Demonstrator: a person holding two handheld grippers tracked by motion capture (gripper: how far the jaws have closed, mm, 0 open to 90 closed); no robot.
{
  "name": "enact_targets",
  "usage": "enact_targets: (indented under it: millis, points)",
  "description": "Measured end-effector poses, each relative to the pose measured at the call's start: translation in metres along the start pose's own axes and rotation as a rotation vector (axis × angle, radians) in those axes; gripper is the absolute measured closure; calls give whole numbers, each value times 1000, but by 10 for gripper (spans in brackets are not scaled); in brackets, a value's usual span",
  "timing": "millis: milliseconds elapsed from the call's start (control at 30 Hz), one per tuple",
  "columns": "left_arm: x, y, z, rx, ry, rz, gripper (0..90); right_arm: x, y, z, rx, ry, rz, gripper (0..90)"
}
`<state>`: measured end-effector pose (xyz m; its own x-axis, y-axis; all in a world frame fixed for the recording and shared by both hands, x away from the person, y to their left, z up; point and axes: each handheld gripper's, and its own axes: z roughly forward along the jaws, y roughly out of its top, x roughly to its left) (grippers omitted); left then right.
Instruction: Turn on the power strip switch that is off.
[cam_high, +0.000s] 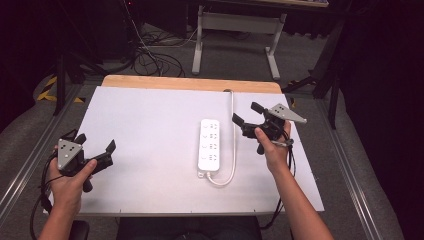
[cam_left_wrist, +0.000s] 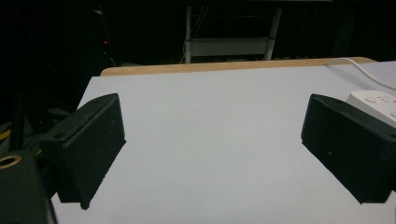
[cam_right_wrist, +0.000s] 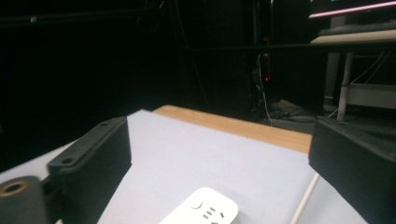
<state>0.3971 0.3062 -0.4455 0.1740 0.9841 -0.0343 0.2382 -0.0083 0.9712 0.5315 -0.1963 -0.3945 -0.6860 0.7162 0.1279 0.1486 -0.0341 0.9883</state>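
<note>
A white power strip lies flat near the middle of the white table, its white cable curling round its near end and running to the far edge. My right gripper hovers open just right of the strip's far end, held in a hand. In the right gripper view the strip's end sits low between the spread jaws. My left gripper is open at the table's left, well apart from the strip. The left gripper view catches the strip's corner behind the right jaw.
A wooden strip borders the table's far edge. Metal rails run along both sides. Beyond it, on the dark floor, are a white desk frame and loose cables.
</note>
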Motion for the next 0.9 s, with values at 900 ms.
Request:
enact_targets:
  millis: [900]
  points:
    - [-1,1,1,-3,-1,-2,66,-13,0,-34,-121,2,-22,16]
